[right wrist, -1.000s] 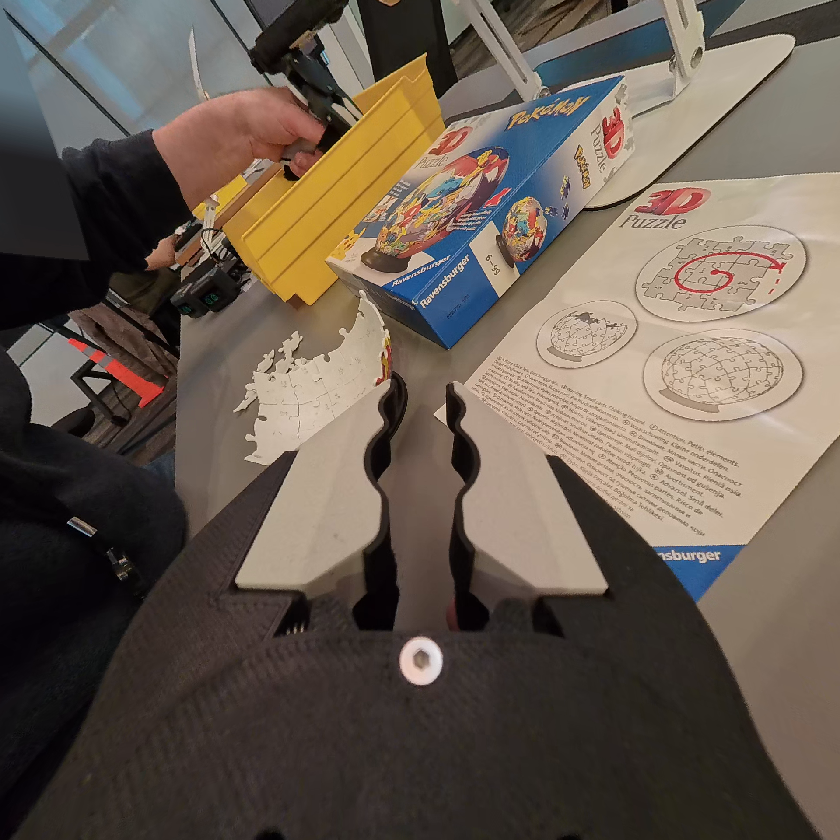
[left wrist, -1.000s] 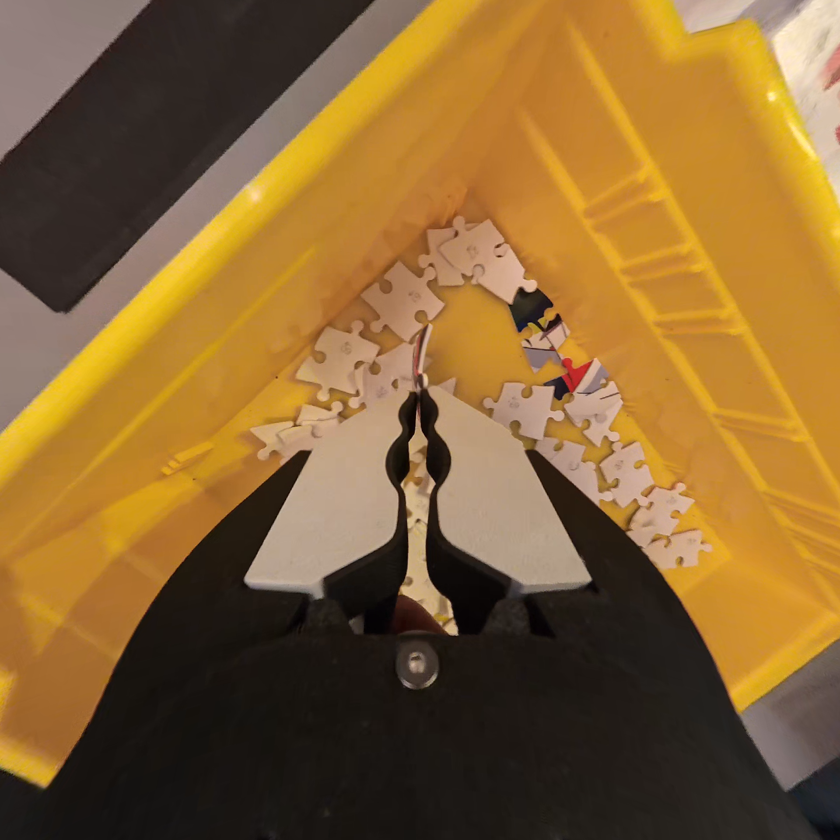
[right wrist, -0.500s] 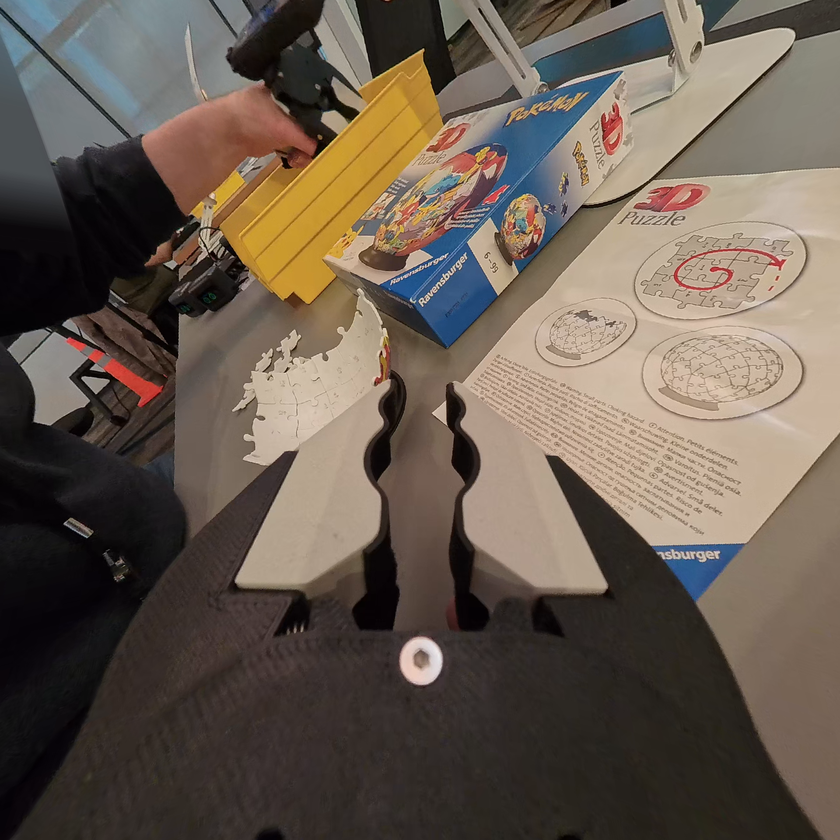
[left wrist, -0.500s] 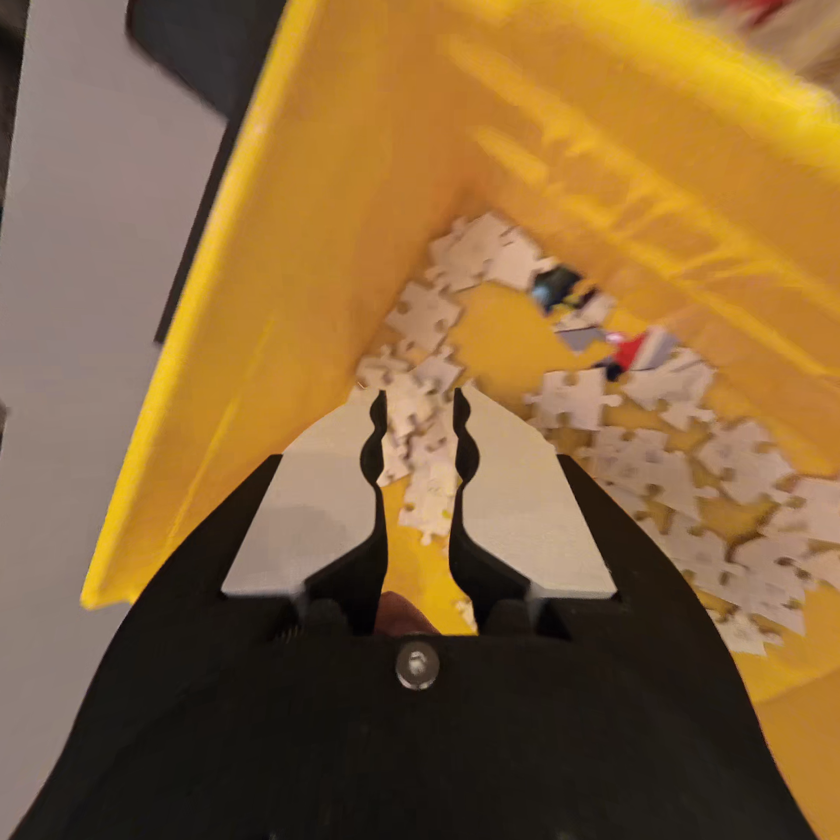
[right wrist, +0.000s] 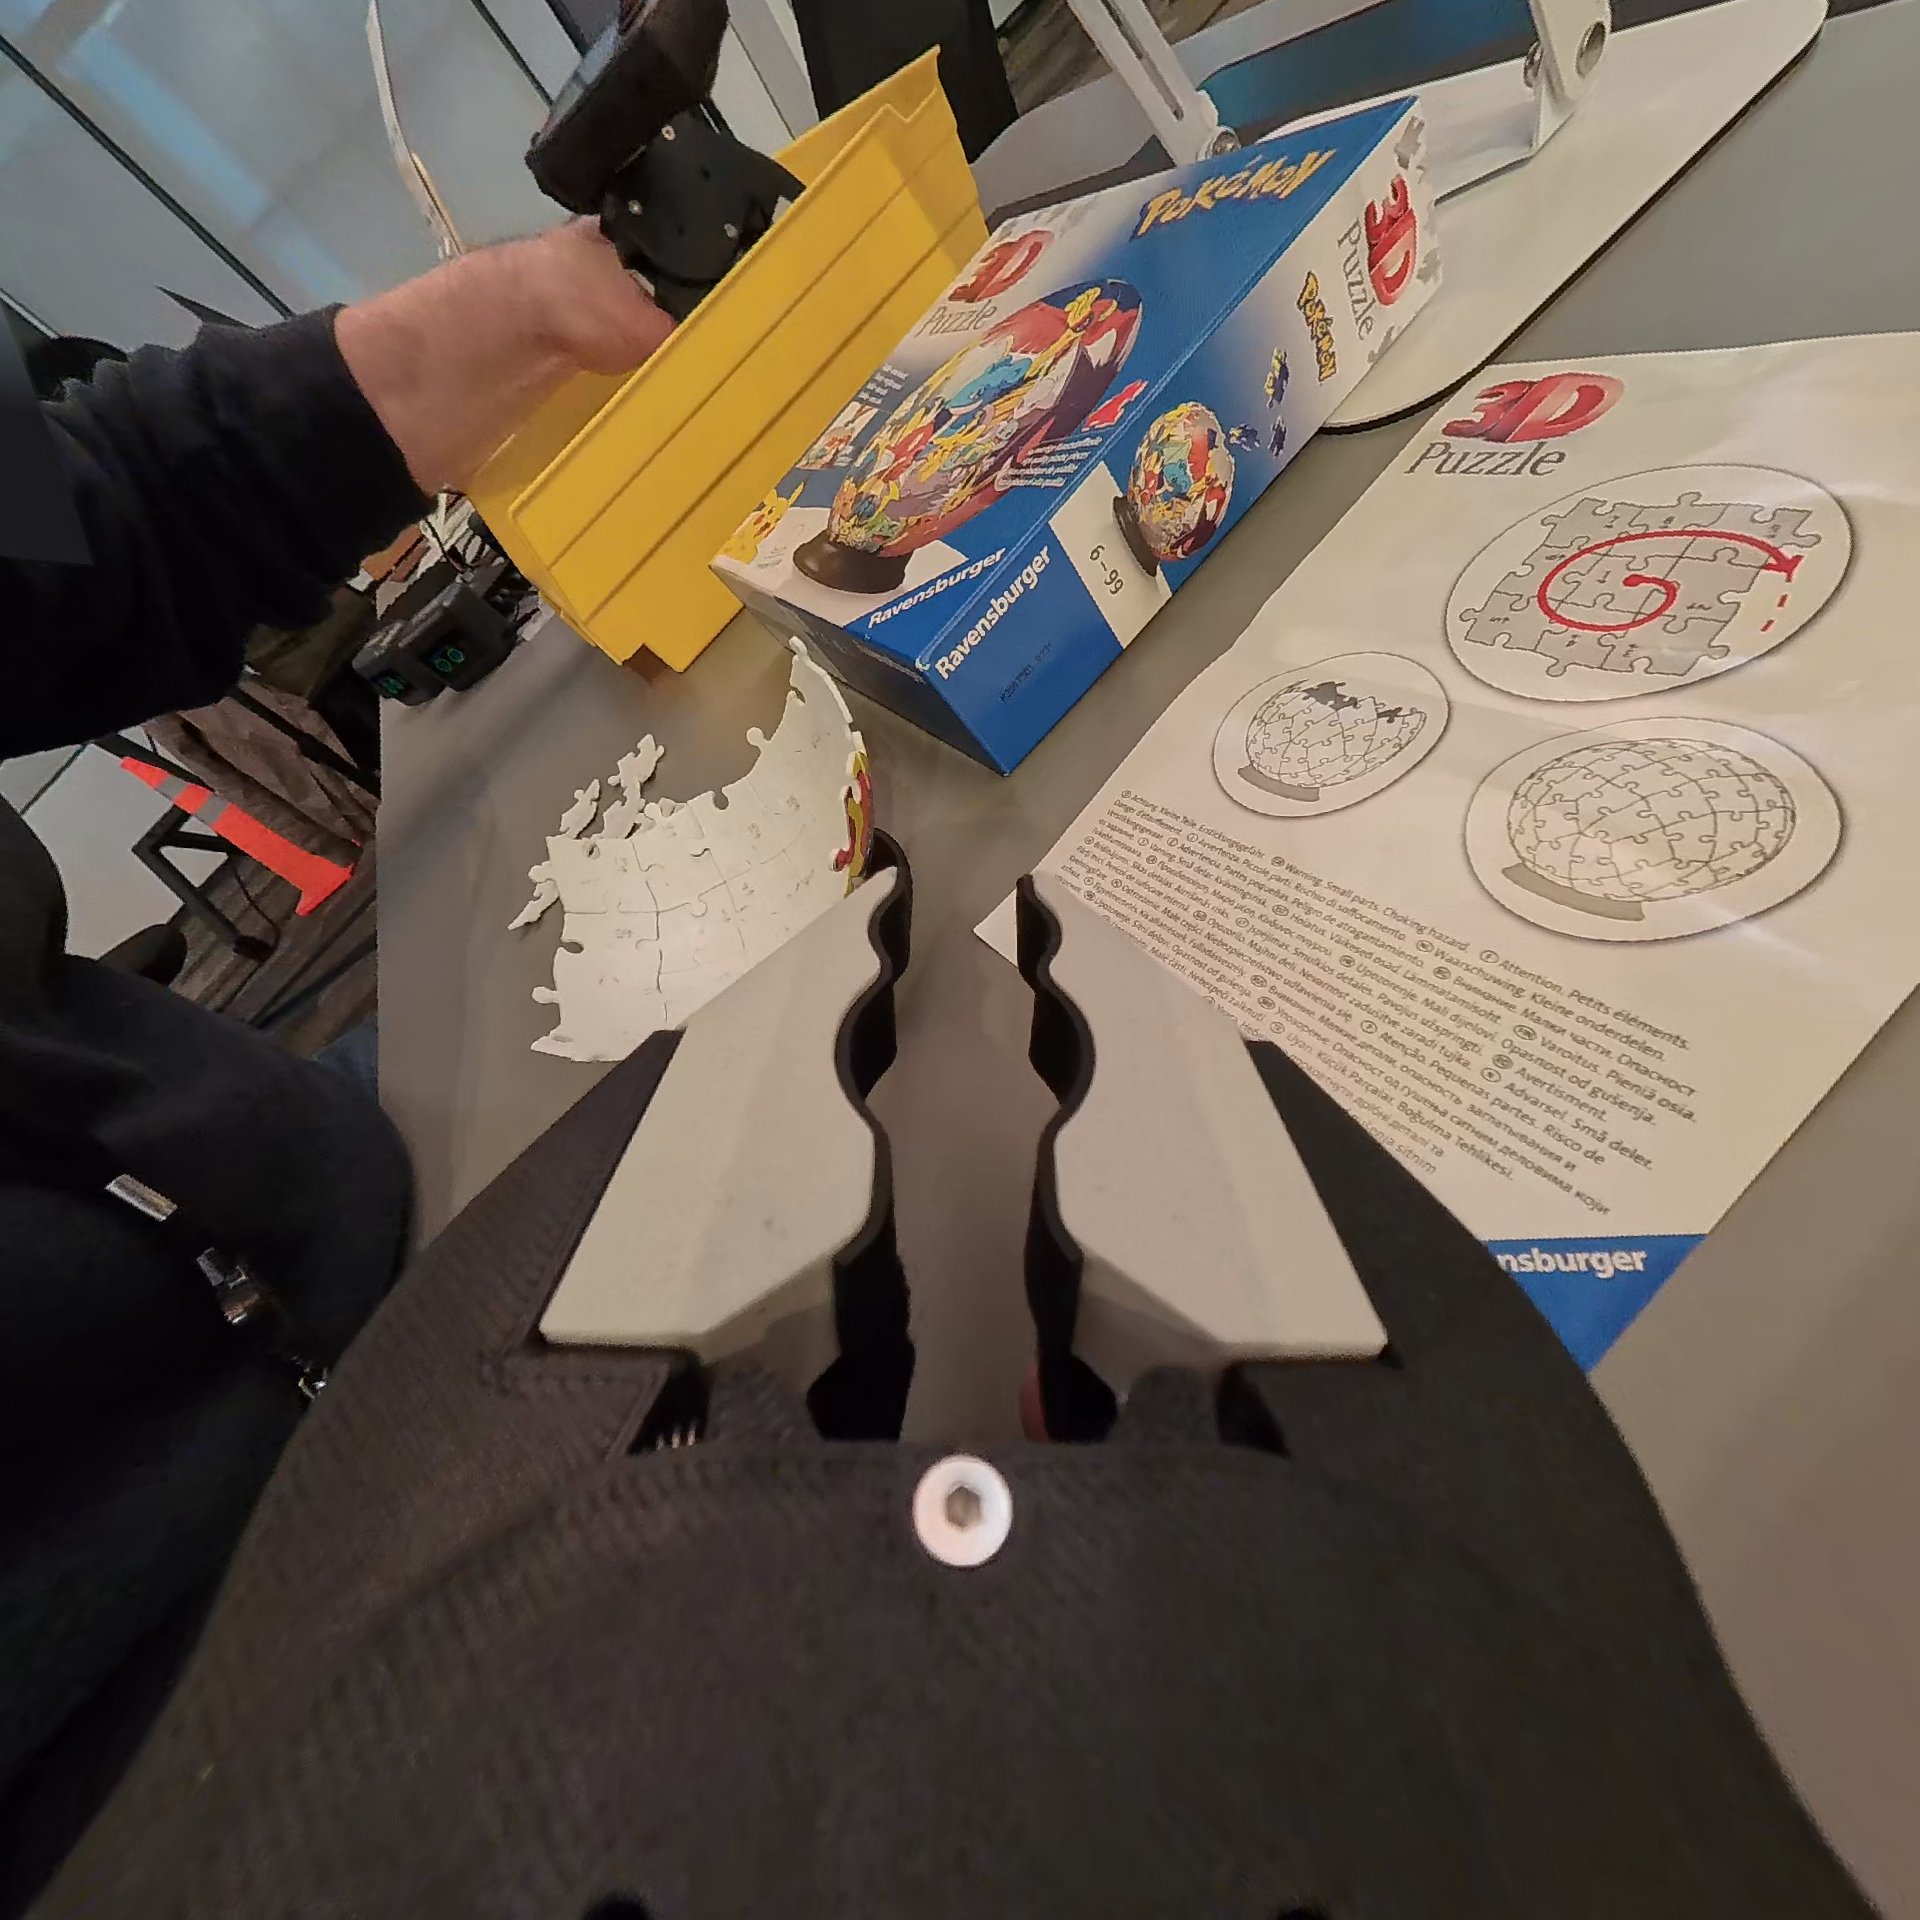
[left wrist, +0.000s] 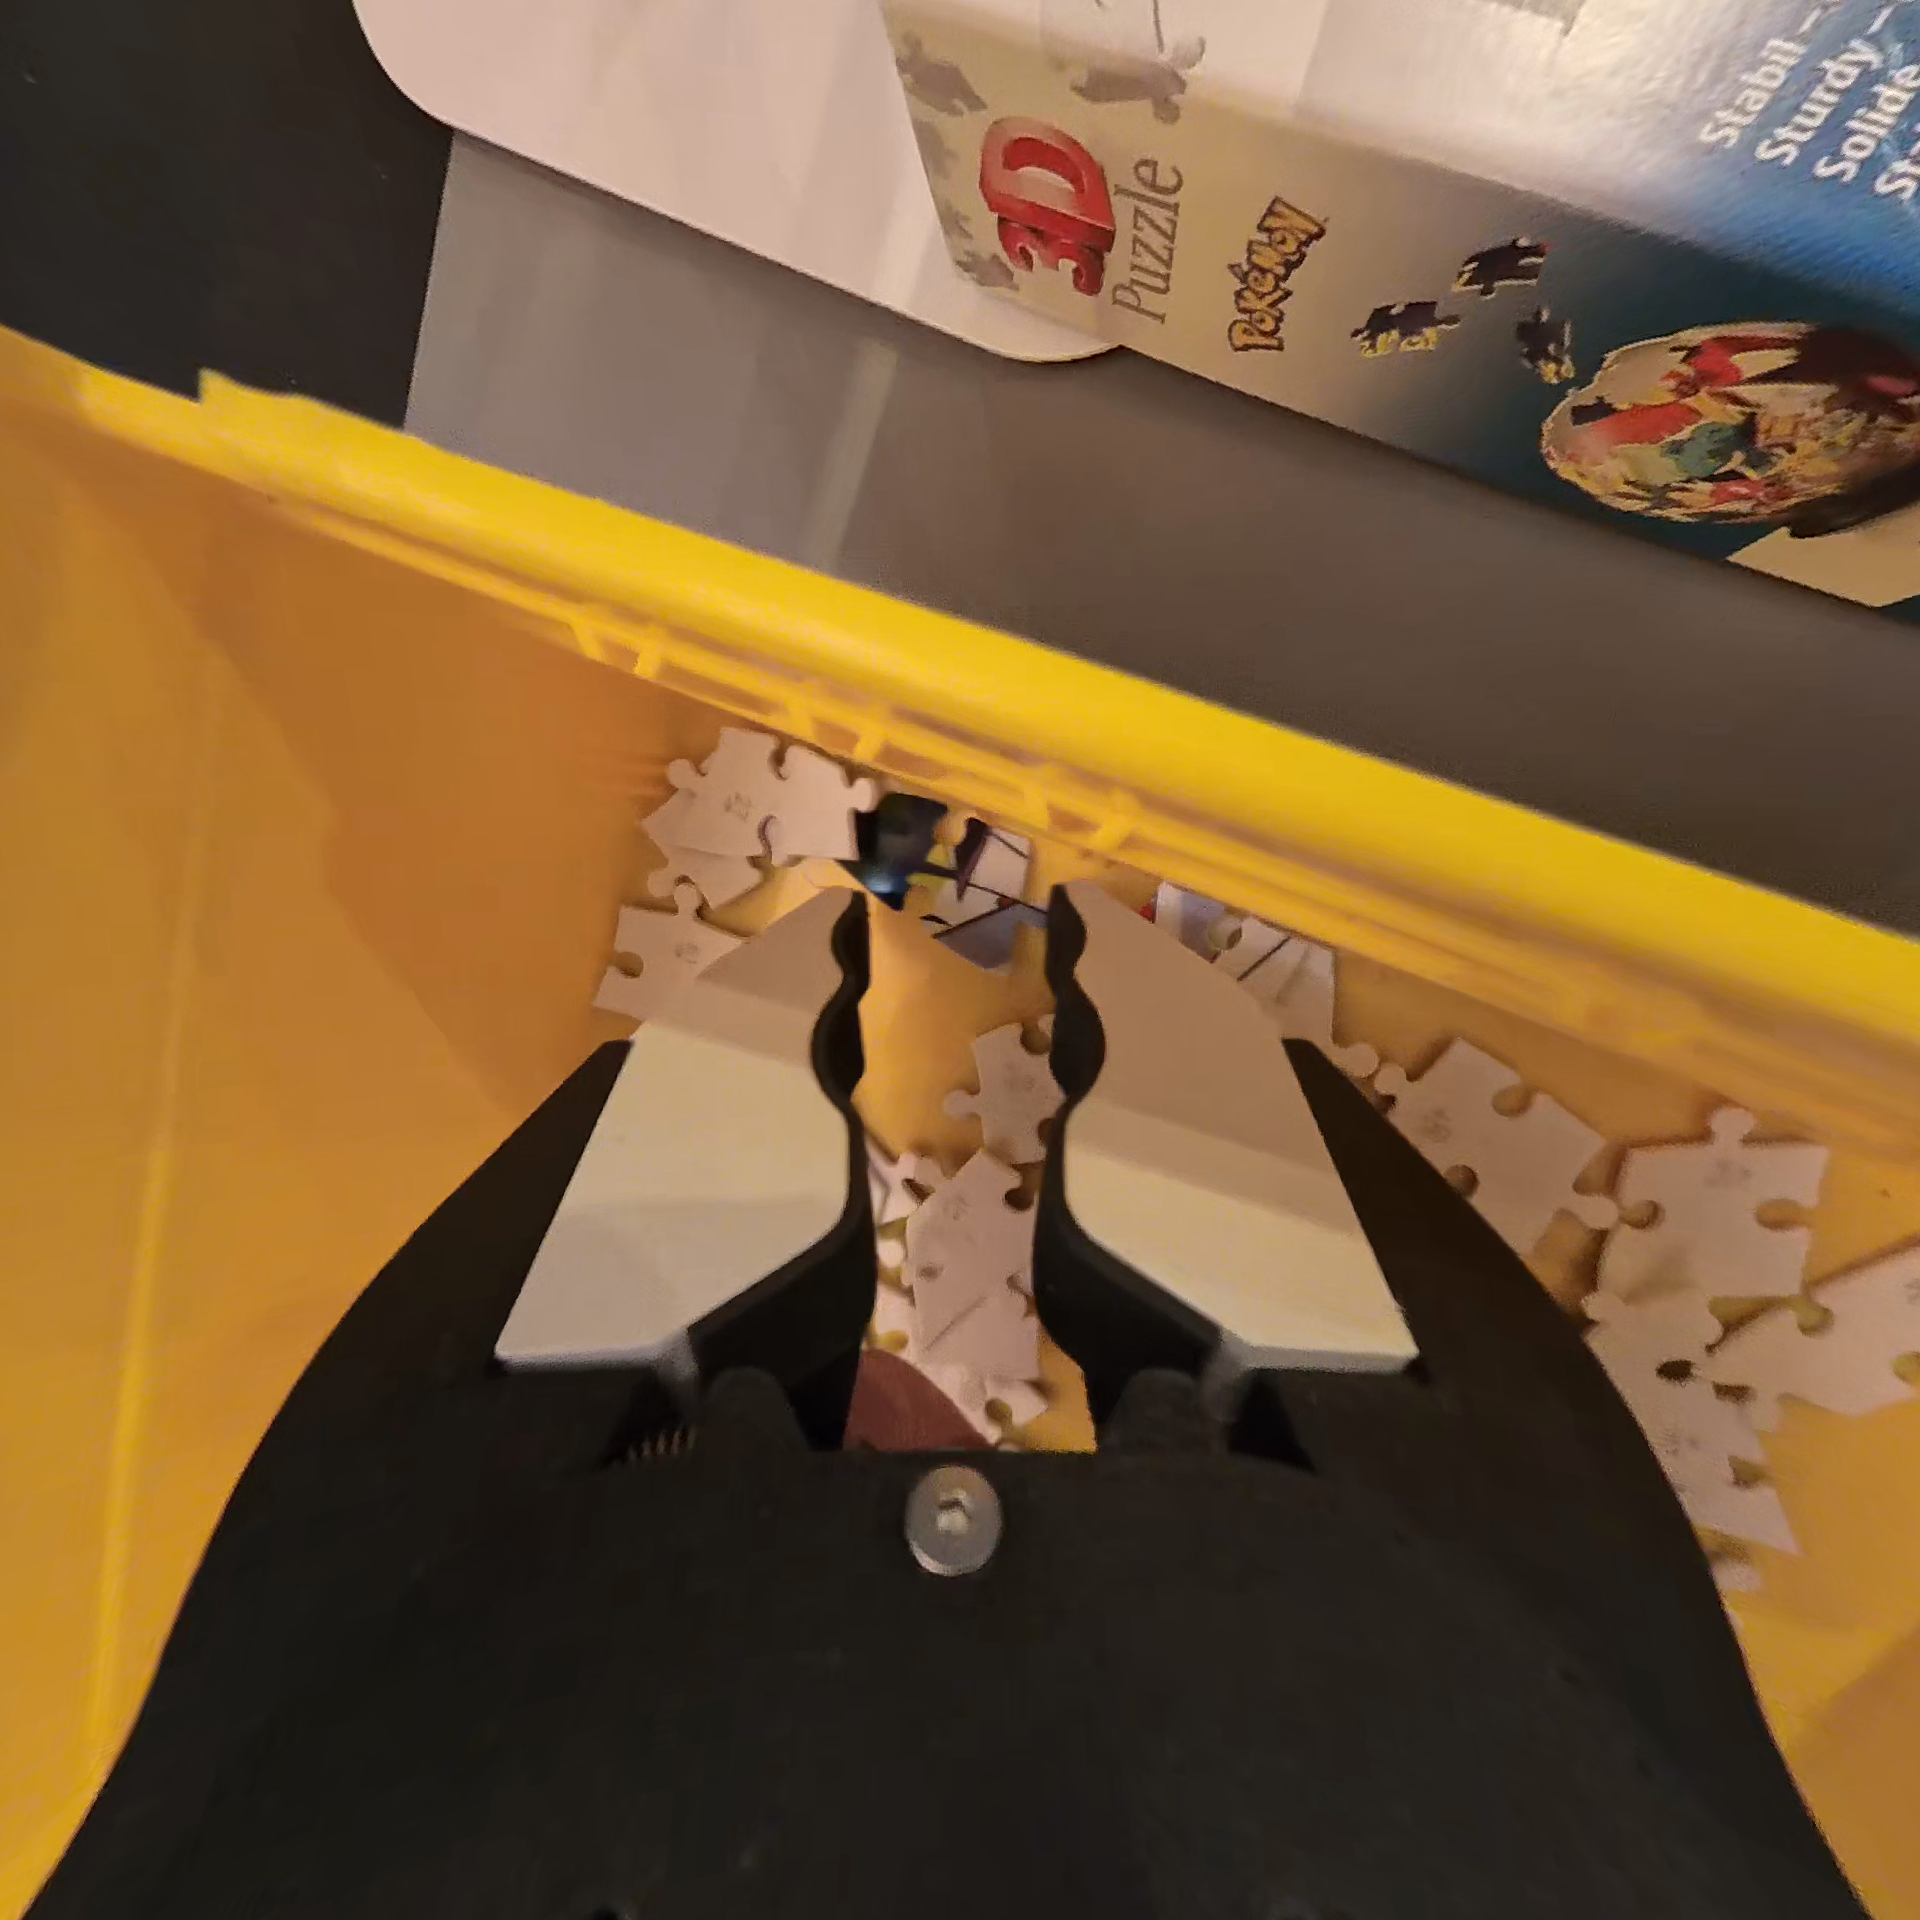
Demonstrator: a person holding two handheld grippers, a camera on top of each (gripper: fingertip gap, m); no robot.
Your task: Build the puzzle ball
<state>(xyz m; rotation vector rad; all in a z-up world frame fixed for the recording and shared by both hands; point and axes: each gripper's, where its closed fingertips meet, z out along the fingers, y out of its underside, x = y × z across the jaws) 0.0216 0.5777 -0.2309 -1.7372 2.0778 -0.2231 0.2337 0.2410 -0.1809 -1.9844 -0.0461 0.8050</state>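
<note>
A: Left gripper (left wrist: 951, 914)?
B: Inside the yellow bin (left wrist: 1143, 821), jaws spread, nothing betw. them. Loose puzzle pieces (left wrist: 1704, 1205) lie on the bin floor, mostly white backs up.
A: Right gripper (right wrist: 956, 894)?
B: Over the grey table (right wrist: 1766, 1507), jaws apart, empty. Partly built puzzle ball (right wrist: 707, 883) sits just left of its tip; instruction sheet (right wrist: 1507, 790) to the right, puzzle box (right wrist: 1101, 436) beyond.

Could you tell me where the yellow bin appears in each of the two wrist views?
Left wrist view: the yellow bin fills the left and middle, loose pieces inside.
Right wrist view: it sits upper left, behind the person's hand.
Shared landmark: the blue puzzle box lies beside it.
</note>
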